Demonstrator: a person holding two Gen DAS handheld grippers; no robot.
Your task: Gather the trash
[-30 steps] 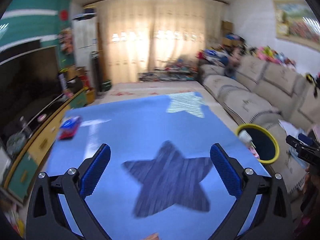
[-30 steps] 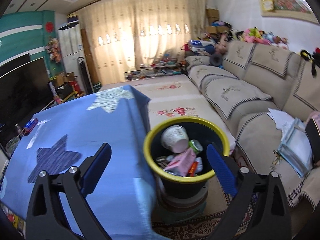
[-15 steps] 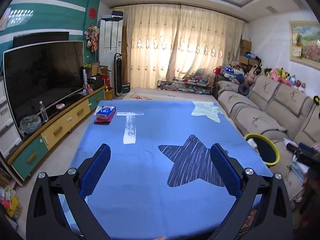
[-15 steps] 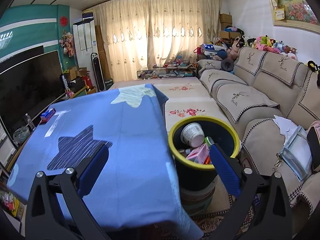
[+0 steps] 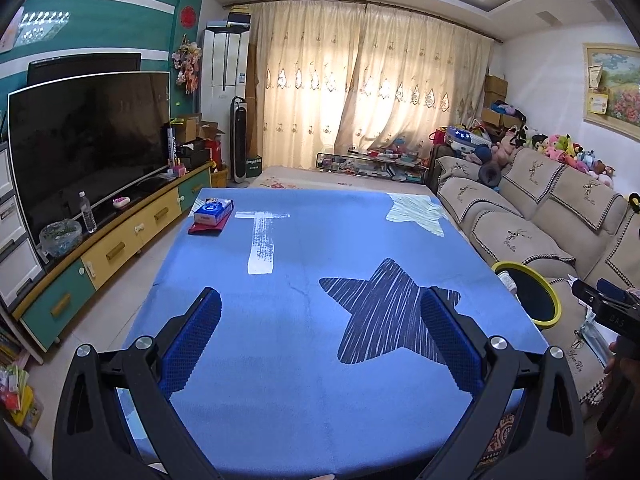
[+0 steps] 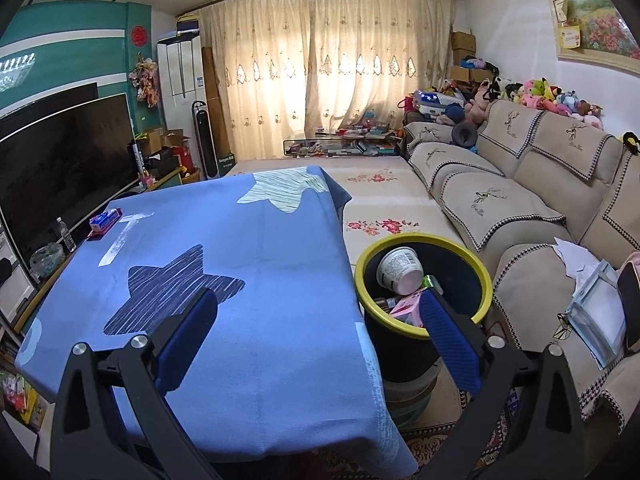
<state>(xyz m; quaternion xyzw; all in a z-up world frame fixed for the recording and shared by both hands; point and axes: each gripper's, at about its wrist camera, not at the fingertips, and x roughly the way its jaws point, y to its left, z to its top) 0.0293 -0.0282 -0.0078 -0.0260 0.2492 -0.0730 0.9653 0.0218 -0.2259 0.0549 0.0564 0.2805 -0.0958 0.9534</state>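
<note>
Left wrist view shows the left gripper (image 5: 320,336) with its blue-padded jaws spread wide and empty, hovering above a table covered in a blue cloth (image 5: 320,240) printed with a dark striped star (image 5: 384,312). On that cloth the only loose item is a blue tissue box (image 5: 213,210) resting on a flat red pad at the far left corner; I see no trash on the table.

The right gripper (image 6: 320,334) is likewise spread wide with nothing between its pads, held over the table's right edge. Just beside that edge stands a black bin with a yellow rim (image 6: 460,248), and the collected trash sits inside it: a white paper cup (image 6: 400,270) lying tilted, pink wrappers (image 6: 406,306) and a green scrap.

As I judge it, collecting looks nearly finished. The main risk is mistaking the tissue box for rubbish and binning it. Another is the right finger, which overlaps the rim in this view, catching the rim and tipping the bin, since it stands raised on a stacked base.
</note>
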